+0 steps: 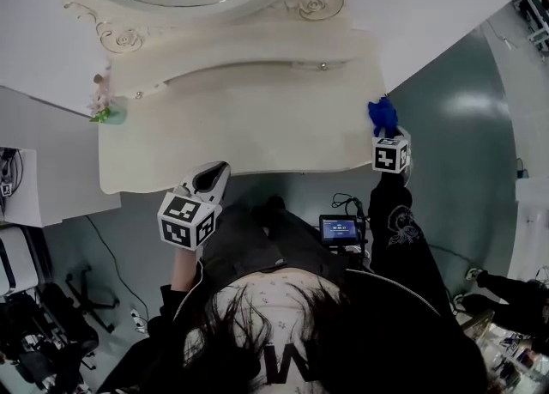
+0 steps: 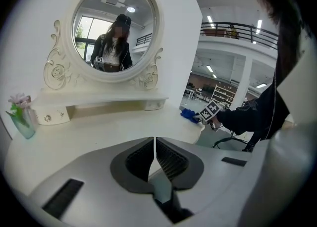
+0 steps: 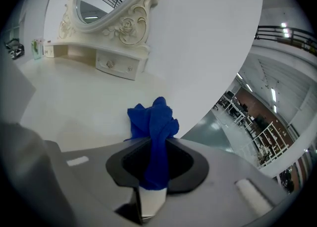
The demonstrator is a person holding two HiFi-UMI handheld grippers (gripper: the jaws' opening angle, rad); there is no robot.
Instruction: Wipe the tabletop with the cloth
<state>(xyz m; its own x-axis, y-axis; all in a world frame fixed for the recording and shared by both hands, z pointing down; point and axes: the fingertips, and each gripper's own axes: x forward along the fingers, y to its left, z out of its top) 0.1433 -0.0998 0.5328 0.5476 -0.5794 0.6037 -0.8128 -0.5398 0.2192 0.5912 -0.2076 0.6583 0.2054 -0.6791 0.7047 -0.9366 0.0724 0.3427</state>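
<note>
Right tongs (image 3: 156,148) clamp a crumpled blue cloth (image 3: 152,119) at the cream worktop's (image 1: 257,130) right edge. Left tongs (image 2: 155,148) are together and empty. Wiping looks barely begun.

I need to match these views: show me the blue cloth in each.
Head view: cloth at the tabletop's right edge.
Left gripper view: cloth right of centre, at the tabletop's far corner.
Right gripper view: cloth at centre, clamped between the jaws.
Shared landmark: the mirror.

In the head view the right gripper (image 1: 384,131) hides the cloth's (image 1: 383,113) lower end.
</note>
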